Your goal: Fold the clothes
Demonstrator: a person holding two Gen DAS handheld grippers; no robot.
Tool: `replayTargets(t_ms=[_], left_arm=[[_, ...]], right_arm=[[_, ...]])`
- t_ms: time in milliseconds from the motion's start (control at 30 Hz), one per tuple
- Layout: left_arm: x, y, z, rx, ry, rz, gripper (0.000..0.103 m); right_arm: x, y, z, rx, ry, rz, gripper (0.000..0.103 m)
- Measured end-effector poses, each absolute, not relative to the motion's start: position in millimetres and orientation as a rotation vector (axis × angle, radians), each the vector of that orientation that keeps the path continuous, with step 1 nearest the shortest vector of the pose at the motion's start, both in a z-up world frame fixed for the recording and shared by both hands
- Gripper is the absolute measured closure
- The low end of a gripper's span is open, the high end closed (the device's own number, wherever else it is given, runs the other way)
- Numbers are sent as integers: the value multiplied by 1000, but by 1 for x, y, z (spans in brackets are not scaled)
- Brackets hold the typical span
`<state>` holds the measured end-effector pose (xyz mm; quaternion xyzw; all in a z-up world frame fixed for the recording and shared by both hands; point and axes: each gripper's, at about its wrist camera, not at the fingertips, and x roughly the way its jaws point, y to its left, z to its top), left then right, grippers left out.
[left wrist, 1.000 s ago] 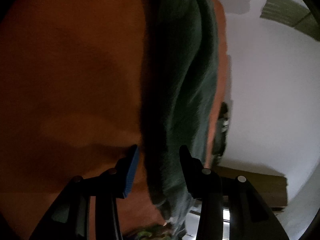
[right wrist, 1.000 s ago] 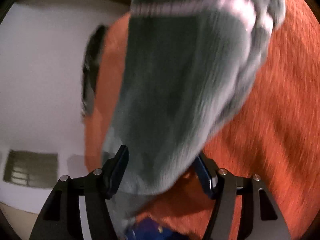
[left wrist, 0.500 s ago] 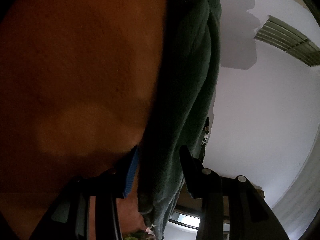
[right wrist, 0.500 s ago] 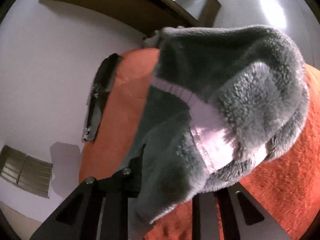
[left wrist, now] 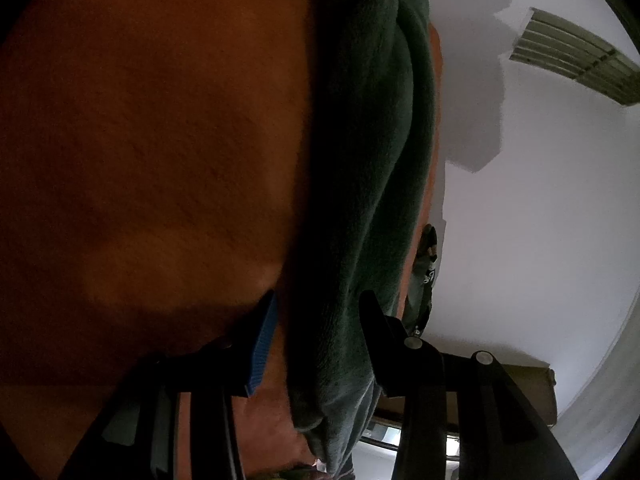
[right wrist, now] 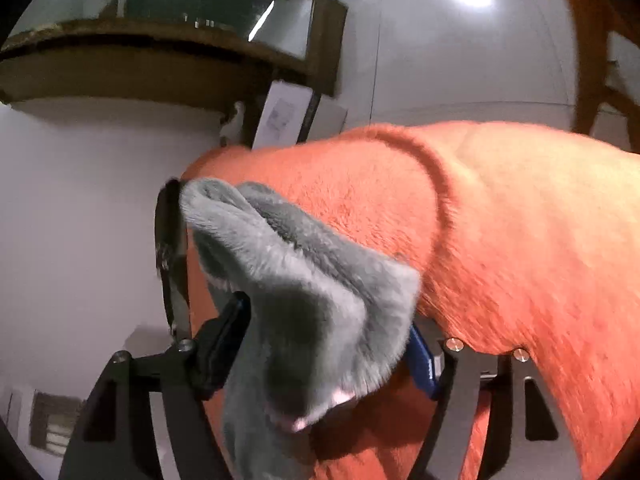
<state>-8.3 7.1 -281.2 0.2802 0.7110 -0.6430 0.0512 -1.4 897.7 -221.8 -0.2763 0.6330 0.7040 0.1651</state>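
Garment: grey fleece garment draped over orange blanket | Left gripper: jaws parted, fleece fold between them, grip cannot be told | Right gripper: jaws opening, fleece bunched between them.

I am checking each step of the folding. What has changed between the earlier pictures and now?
The right gripper swung: the orange blanket filled its view, now wall and a shelf show. Its jaws squeezed the grey fleece garment and are opening again, fleece between them. The left gripper stayed put, the same fleece fold between its half-open jaws.
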Motion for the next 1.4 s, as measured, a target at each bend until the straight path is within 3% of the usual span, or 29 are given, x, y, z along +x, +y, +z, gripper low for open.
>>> replayTargets(t_ms=[33, 67, 100, 200, 400, 533, 733, 933, 1033, 1133, 1267, 1333, 1400], left_arm=[[-8, 6, -281, 850, 2167, -1954, 59], [-8, 5, -282, 847, 2172, -1951, 59], [-7, 4, -282, 843, 2177, -1946, 59], [-6, 0, -283, 837, 2187, -1931, 59], [-9, -13, -265, 874, 2035, -1975, 59], [-9, -24, -249, 902, 1885, -2015, 59], [-5, -39, -208, 885, 1729, -2082, 59], [-37, -67, -184, 853, 1735, -2161, 59], [-48, -63, -192, 867, 1753, -2124, 59], [-69, -45, -203, 888, 1804, -2076, 59], [-82, -29, -202, 925, 1795, -2089, 59], [-37, -40, -206, 929, 1793, -2101, 59], [-4, -47, -207, 937, 1791, -2114, 59]], right_arm=[[-13, 897, -222, -791, 1798, 2017, 32], [-17, 898, -221, -775, 1792, 2028, 41], [-18, 898, -217, -763, 1766, 2044, 67], [-29, 893, -199, -762, 1621, 2116, 76], [-41, 890, -139, -751, 1291, 2263, 80], [-49, 900, -136, -863, 1307, 2219, 80], [-66, 842, -66, -739, 1174, 2483, 80], [-97, 668, 20, -774, 819, 2941, 80], [-112, 561, 5, -1004, 812, 3079, 80], [-120, 453, -41, -1282, 556, 3137, 80], [-119, 332, -119, -1653, -52, 3048, 70], [-108, 307, -134, -1707, -177, 3026, 59], [-106, 310, -128, -1750, -109, 3063, 23]])
